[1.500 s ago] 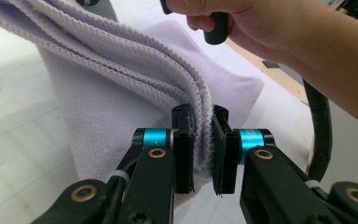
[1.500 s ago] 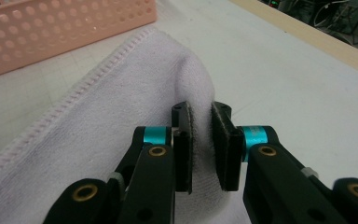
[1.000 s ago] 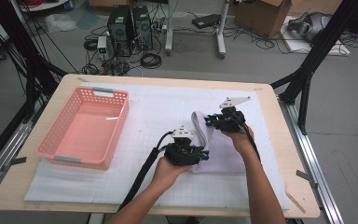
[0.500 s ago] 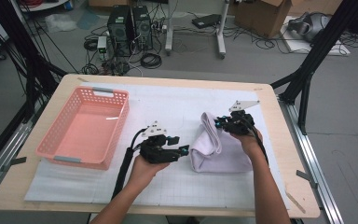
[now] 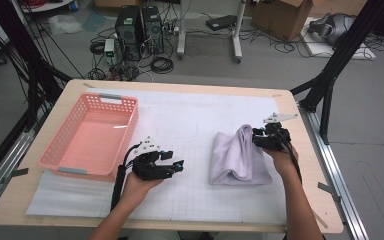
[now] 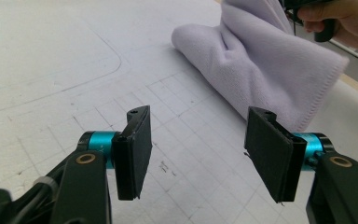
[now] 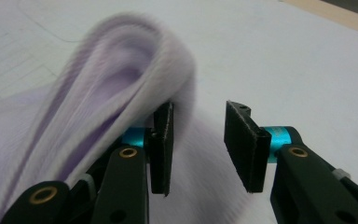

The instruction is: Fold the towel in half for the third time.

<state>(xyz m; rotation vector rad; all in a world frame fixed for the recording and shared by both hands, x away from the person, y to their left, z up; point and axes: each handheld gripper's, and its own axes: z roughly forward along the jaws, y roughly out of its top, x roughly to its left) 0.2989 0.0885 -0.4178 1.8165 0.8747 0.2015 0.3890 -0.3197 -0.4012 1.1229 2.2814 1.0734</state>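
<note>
Hand-held gripper on the right is seen at the raised far edge of a lilac towel. In the right gripper view the jaws stand apart with a gap between them, and a loop of towel is draped over the outer side of one jaw, not pinched between the pads. So no grip is judged to be held, though the blur leaves it a little uncertain.

Left hand-held gripper is held low over the white gridded mat on the desk, well apart from the towel, jaws spread wide and empty, as seen in the left gripper view.

Towel is bunched and roughly folded over on the right half of the mat, one end lifted into a peak by the right tool. It is not laid flat or neat.

A pink basket is placed at the left side, nothing seen inside. Folding is judged to be partly done; tidying the fold is left, and possibly moving it to the basket.
</note>
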